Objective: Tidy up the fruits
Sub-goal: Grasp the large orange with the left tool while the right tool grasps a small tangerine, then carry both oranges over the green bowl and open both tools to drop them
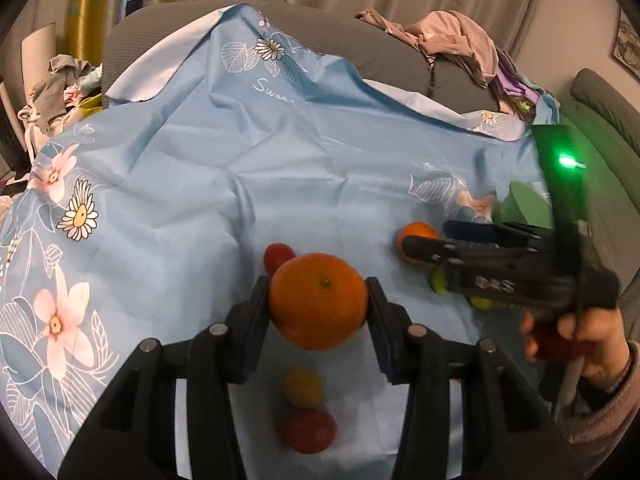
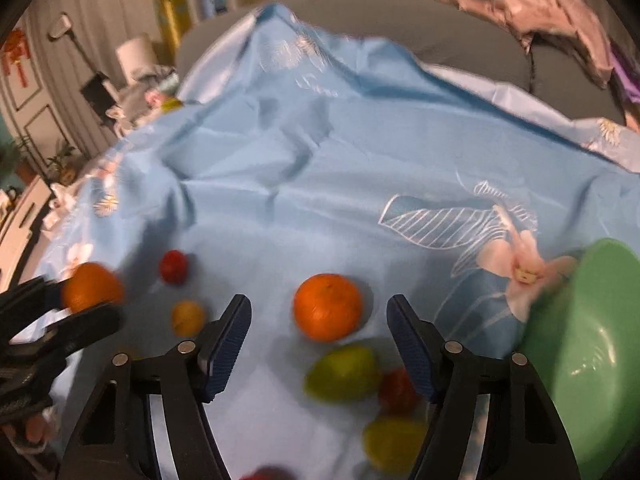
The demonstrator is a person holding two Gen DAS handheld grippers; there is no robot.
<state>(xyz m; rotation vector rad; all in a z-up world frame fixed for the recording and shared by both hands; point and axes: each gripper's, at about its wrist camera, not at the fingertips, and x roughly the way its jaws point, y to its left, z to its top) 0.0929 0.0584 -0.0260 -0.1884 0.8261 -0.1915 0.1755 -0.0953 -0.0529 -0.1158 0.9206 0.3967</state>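
You held both grippers tilted steeply down over the blue flowered cloth (image 1: 240,168), your right hand (image 1: 576,344) wrapped around its handle at the far right of the left wrist view. The cloth was thin and creased, spread over a grey cushioned seat (image 1: 360,40).

Your left gripper (image 1: 318,300) pinched a large orange (image 1: 318,300), round with a dimpled skin, its blue pads pressed on either side of the fruit. It hung clear above a small yellow fruit (image 1: 303,387) and a red one (image 1: 306,430) lying on the cloth.

Your right gripper (image 2: 320,320) stood spread, nothing between its ribbed pads. A second orange (image 2: 327,307) lay on the cloth just beyond its fingertips, with a smooth green fruit (image 2: 342,374) nearer the camera. The glossy green bowl (image 2: 588,340) sat at the right edge.
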